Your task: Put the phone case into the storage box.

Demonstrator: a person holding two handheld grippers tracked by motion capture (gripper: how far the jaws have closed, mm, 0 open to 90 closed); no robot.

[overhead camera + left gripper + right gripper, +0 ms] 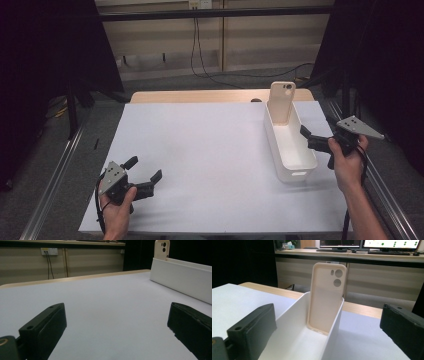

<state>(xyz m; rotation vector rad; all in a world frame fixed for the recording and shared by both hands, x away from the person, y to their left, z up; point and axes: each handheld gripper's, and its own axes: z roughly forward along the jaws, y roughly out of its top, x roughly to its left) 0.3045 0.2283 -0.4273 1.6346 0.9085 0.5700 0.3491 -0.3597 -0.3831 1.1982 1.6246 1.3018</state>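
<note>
A beige phone case (282, 100) stands upright, leaning against the far end wall inside a long white bin (296, 170) on the right of the table. The right gripper view shows the case (328, 297) open side toward me, with its camera holes at the top. My right gripper (307, 137) hovers open just right of the bin's middle, its jaws pointing at the bin (294, 315) and holding nothing. Low over the white sheet at the near left, my left gripper (145, 168) is open and empty. From there the bin (180, 280) and the case (162, 248) lie far off to the right.
A white sheet (210, 150) covers most of the wooden table (200, 96). Metal rails run along both sides of the table. Cables hang down the back wall (197, 45). Dark curtains stand at the left and right.
</note>
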